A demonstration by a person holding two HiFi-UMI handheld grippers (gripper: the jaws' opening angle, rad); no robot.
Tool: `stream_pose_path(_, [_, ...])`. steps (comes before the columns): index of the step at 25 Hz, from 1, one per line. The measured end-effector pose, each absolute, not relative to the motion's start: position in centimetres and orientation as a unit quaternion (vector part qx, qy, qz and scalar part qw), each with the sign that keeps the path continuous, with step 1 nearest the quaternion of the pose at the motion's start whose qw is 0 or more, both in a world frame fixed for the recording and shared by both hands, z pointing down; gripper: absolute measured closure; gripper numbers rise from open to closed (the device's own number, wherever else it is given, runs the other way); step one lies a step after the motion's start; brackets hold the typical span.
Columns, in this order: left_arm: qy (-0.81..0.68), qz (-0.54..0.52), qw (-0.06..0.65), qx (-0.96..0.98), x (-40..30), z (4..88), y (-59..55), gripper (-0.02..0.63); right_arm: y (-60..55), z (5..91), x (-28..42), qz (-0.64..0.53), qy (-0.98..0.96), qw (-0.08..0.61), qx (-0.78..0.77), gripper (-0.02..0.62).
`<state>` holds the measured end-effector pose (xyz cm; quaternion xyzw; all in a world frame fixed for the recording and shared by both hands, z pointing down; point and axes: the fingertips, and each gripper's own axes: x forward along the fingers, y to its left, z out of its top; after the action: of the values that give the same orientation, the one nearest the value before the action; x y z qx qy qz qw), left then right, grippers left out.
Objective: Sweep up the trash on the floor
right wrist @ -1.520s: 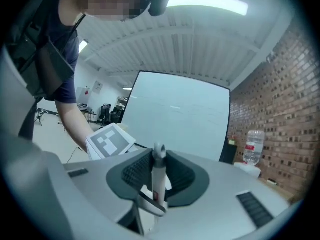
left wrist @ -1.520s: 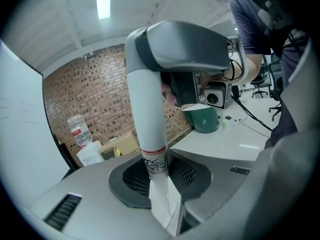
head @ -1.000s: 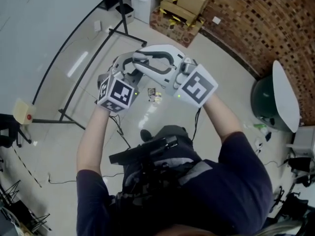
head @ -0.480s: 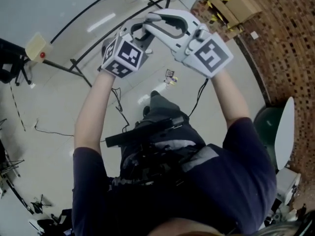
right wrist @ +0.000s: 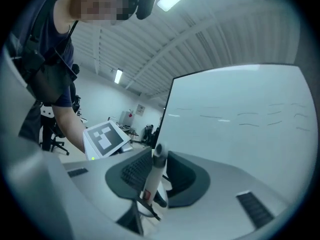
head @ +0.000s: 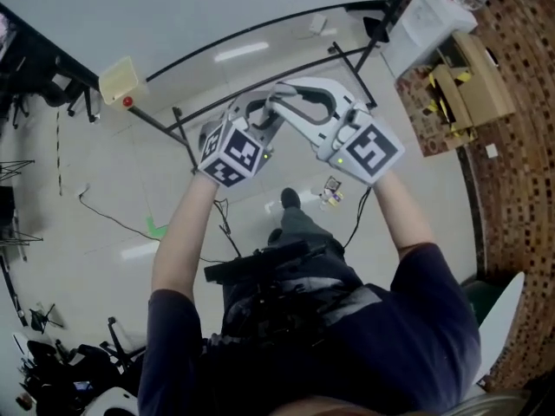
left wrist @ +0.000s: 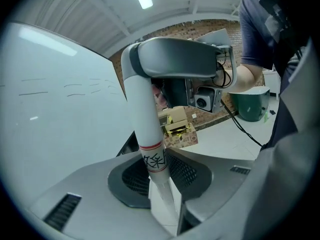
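Trash on the floor lies at 6 o'clock from the right claw, nearer it than the left claw; each claw pinches a white pole.

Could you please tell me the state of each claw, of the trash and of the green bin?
Left claw: shut on the white handle with a red band.
Right claw: shut on a thin white stick.
Trash: lying on the floor, not yet swept.
Green bin: upright, its white lid tilted up.
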<state>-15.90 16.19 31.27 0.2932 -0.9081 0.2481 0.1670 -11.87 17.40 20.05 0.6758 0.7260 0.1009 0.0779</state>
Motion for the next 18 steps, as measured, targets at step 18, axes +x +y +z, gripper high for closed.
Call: stream_pose_path(18, [-0.947,0.156,0.208,0.190,-23.2,31.7,24.6,0.515,26.0,20.0,-18.9,0.049,0.619,0.070,0.781,0.486])
